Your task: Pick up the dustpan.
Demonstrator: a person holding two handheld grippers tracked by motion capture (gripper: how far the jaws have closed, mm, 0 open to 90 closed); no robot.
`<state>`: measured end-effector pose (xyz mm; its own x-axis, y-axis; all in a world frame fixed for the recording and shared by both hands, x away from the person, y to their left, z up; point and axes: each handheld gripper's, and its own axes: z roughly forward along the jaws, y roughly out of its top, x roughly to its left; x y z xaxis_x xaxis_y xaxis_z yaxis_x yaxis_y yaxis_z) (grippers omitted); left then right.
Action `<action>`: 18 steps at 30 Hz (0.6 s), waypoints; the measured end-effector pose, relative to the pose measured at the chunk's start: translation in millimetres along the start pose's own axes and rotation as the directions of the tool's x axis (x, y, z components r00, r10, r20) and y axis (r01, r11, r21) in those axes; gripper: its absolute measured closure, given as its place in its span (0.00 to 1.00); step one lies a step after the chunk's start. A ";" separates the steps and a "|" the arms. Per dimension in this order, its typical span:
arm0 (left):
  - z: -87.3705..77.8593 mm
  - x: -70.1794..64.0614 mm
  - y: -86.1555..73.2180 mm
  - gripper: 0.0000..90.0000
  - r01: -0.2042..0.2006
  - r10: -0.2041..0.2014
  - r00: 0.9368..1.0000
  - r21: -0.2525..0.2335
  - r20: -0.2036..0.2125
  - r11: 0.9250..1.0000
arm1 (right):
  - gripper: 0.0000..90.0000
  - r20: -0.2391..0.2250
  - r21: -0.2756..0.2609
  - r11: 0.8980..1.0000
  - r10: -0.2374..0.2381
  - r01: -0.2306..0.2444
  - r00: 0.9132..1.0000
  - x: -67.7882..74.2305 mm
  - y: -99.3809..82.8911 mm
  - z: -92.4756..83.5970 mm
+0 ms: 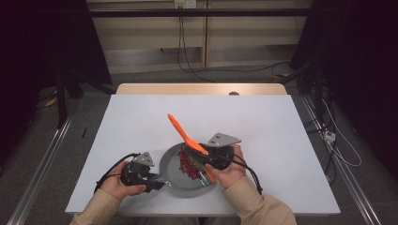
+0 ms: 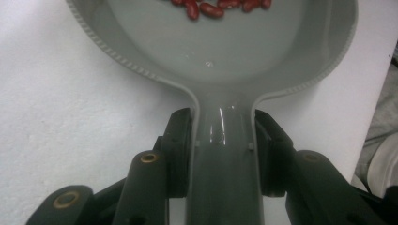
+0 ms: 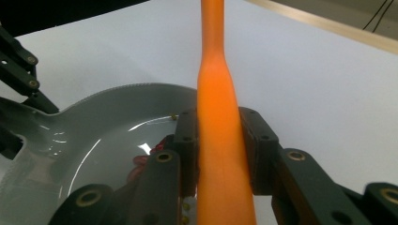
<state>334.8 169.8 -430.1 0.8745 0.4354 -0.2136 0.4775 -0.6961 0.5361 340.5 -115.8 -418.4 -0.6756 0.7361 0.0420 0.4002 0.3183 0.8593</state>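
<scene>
A grey pan (image 1: 170, 165) sits on the white table near its front edge, with a heap of red beans (image 1: 188, 164) in it. My left gripper (image 1: 158, 182) is shut on the pan's handle (image 2: 224, 178); the left gripper view has both pads pressing its sides, and a few beans (image 2: 211, 8) lie in the bowl (image 2: 211, 51) beyond. My right gripper (image 1: 201, 155) is shut on an orange spatula (image 1: 180, 131) that slants over the pan. Its long end points up and to the far left. In the right gripper view the spatula (image 3: 220, 131) runs up between the jaws, above the pan (image 3: 89, 140) and beans (image 3: 143, 161).
The white table top (image 1: 267, 136) spreads wide to the right of and beyond the pan. A wooden edge (image 1: 202, 89) borders its far side. Cables (image 1: 187, 61) trail across the floor behind, and dark stands flank both sides. The person's sleeves come in at the bottom.
</scene>
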 end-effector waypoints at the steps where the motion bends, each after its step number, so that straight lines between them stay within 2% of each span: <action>1: -0.4 -0.5 -0.2 0.69 -0.003 0.003 1.000 0.001 0.001 1.000 | 0.79 -0.003 -0.004 1.000 0.015 -0.015 1.000 -2.3 0.4 -1.6; 5: -1.8 -3.8 -2.0 0.69 -0.029 0.029 1.000 0.009 0.007 1.000 | 0.79 0.044 -0.018 0.999 0.040 -0.039 0.998 -18.7 -2.3 -13.4; 6: -1.9 -4.7 -2.9 0.69 -0.024 0.024 1.000 0.004 0.010 1.000 | 0.79 0.059 -0.019 0.999 0.044 -0.042 0.997 -22.8 -4.5 -17.3; 7: -2.5 -4.6 -3.6 0.69 -0.038 0.038 0.999 0.011 0.012 0.999 | 0.79 0.076 -0.014 0.999 0.047 -0.046 0.996 -26.6 -7.1 -21.2; 10: -2.3 -8.1 -5.2 0.69 -0.039 0.038 0.999 0.008 0.013 0.999 | 0.79 0.123 -0.010 0.999 0.054 -0.053 0.991 -34.5 -19.5 -31.1; 11: -2.9 -8.3 -5.0 0.69 -0.054 0.054 0.998 0.017 0.017 0.998 | 0.79 0.136 -0.014 0.998 0.056 -0.054 0.989 -35.9 -24.0 -33.5; 14: -2.2 -12.0 -5.1 0.69 -0.047 0.047 0.999 0.015 0.019 0.999 | 0.79 0.165 -0.008 0.998 0.059 -0.058 0.985 -34.3 -35.3 -38.4; 18: 0.2 -17.5 -3.7 0.69 -0.046 0.046 0.999 0.024 0.015 0.999 | 0.79 0.167 -0.028 0.998 0.054 -0.050 0.984 -19.2 -40.0 -39.1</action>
<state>317.8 164.6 -428.6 0.8966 0.3947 -0.2007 0.4385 -0.7287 0.5260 313.3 -166.1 -433.6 -0.5402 0.8415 0.0022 0.4160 0.2647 0.8700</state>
